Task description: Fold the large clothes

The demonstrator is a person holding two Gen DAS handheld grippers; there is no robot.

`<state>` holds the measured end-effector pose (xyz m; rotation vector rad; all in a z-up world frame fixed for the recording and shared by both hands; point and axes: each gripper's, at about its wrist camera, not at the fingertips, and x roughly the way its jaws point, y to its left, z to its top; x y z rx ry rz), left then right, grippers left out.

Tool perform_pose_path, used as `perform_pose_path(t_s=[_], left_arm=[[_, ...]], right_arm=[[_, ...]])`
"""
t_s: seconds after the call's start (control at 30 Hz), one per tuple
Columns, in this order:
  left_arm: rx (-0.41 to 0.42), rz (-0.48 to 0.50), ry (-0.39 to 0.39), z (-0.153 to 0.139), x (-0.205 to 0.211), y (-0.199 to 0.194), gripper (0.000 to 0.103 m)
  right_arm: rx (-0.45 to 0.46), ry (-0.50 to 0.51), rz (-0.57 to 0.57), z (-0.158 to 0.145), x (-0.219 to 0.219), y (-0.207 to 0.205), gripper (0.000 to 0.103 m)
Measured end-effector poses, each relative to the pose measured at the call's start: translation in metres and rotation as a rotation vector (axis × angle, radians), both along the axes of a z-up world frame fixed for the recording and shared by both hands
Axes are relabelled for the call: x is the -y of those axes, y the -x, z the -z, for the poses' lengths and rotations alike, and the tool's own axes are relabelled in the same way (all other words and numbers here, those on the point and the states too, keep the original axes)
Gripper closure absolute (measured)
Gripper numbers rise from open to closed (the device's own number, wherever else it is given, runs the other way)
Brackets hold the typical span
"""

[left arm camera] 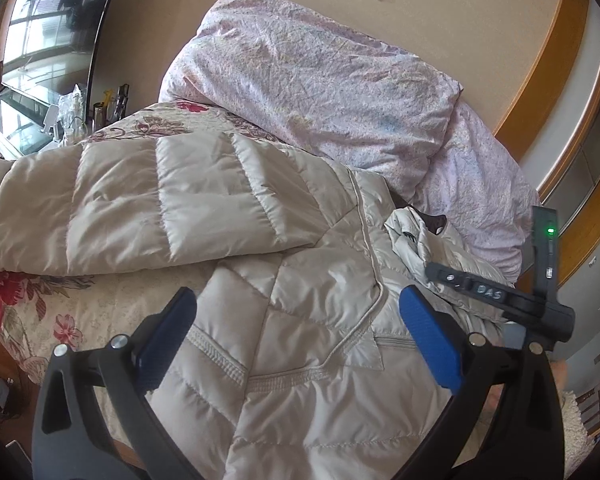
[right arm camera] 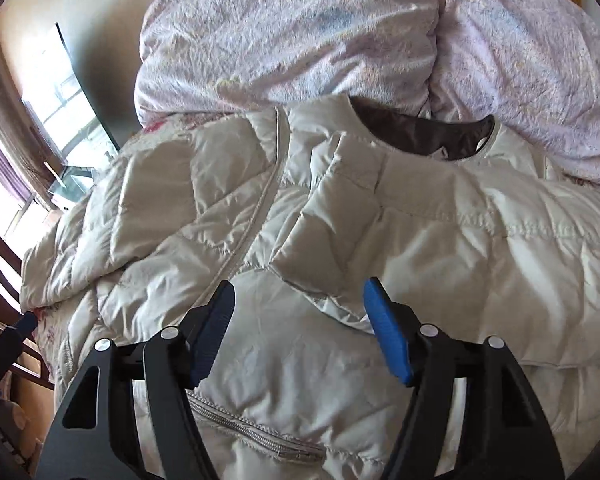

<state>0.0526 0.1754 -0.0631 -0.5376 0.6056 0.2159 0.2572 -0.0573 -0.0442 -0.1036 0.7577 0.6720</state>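
A cream quilted down jacket (left arm camera: 300, 280) lies spread on the bed, one sleeve (left arm camera: 120, 200) stretched to the left. In the right wrist view the jacket (right arm camera: 380, 220) shows its dark-lined collar (right arm camera: 424, 136) at the far end, with a folded-over part on the right. My left gripper (left arm camera: 296, 300) is open and empty, just above the jacket's lower front near a pocket zip (left arm camera: 284, 376). My right gripper (right arm camera: 300, 296) is open and empty above the jacket's middle. The right gripper's body shows at the right of the left wrist view (left arm camera: 500, 296).
A crumpled pink quilt (left arm camera: 320, 80) is heaped behind the jacket against the wall. The floral bedspread (left arm camera: 40, 320) shows at the left, with the bed edge below it. A cluttered side table (left arm camera: 72, 116) and window stand far left. A wooden door frame (left arm camera: 556, 80) is at the right.
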Motion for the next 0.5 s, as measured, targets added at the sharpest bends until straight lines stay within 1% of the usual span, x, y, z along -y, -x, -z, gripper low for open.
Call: perform_pose_path(t_s=[0.07,0.1,0.17,0.23,0.27,0.37,0.4,0.43,0.5], left_arm=[[0.000,-0.021,0.005,0.001,-0.007,0.003,0.002],[-0.001,-0.029,0.009,0.002,-0.010,0.005,0.002],[-0.006,-0.050,0.018,0.004,-0.017,0.007,0.002],[-0.012,-0.071,0.029,0.006,-0.024,0.009,0.002],[-0.014,-0.085,0.033,0.008,-0.027,0.011,0.002],[-0.026,-0.133,0.046,0.012,-0.040,0.017,0.002],[-0.031,-0.152,0.054,0.014,-0.045,0.019,0.002],[-0.038,-0.171,0.063,0.016,-0.051,0.021,0.002],[-0.051,-0.207,0.090,0.021,-0.063,0.026,0.002]], right_arm=[[0.076,-0.036,0.054,-0.018,0.018,0.001,0.035],[0.108,-0.036,0.095,-0.024,0.026,-0.003,0.035],[0.140,0.001,0.182,-0.024,0.037,-0.017,0.035],[0.137,0.061,0.255,-0.013,0.042,-0.038,0.035],[0.120,0.094,0.279,-0.004,0.042,-0.048,0.035],[0.059,0.194,0.307,0.034,0.032,-0.072,0.035],[0.059,0.230,0.311,0.046,0.027,-0.075,0.034],[0.097,0.258,0.318,0.053,0.022,-0.074,0.033],[0.145,0.280,0.332,0.058,0.018,-0.070,0.031]])
